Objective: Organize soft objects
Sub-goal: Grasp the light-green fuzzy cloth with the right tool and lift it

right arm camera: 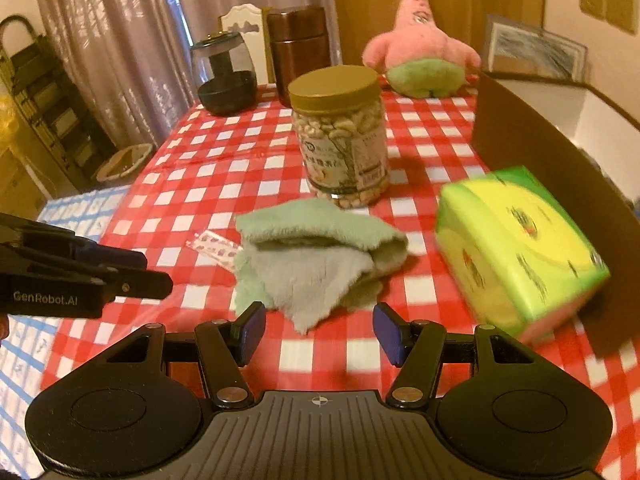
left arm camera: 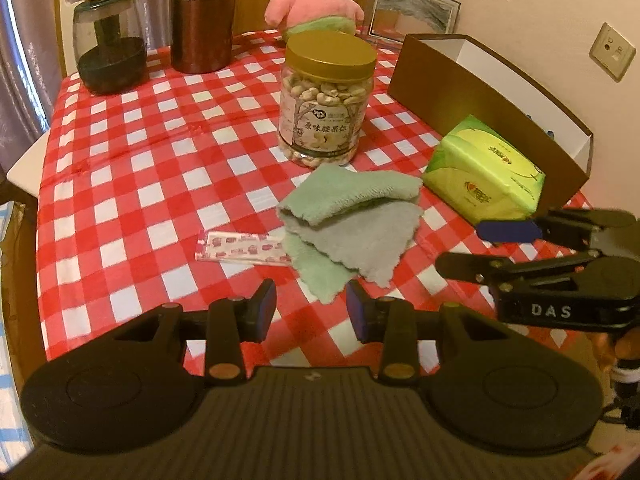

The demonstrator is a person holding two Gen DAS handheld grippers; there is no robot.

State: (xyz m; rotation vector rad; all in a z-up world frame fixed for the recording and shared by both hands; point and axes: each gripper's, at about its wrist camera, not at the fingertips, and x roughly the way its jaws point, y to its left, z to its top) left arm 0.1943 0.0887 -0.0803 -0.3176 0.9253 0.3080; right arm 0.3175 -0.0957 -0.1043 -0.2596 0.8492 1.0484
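Note:
A folded green-grey towel (left arm camera: 352, 216) lies on the red checked tablecloth (left arm camera: 140, 168), just ahead of both grippers; it also shows in the right wrist view (right arm camera: 316, 256). A green tissue pack (left arm camera: 484, 172) lies right of it, against a brown box (left arm camera: 480, 92); the pack (right arm camera: 516, 248) and box (right arm camera: 532, 140) also show in the right wrist view. A pink plush star (left arm camera: 312, 0) sits at the table's far end, also in the right wrist view (right arm camera: 420, 48). My left gripper (left arm camera: 311, 308) is open and empty. My right gripper (right arm camera: 319, 332) is open and empty.
A jar of nuts (left arm camera: 328, 96) stands behind the towel. A small plastic packet (left arm camera: 240, 248) lies left of the towel. A brown canister (left arm camera: 202, 16) and a dark glass jar (left arm camera: 108, 44) stand at the far left. A framed picture (left arm camera: 412, 8) leans on the wall.

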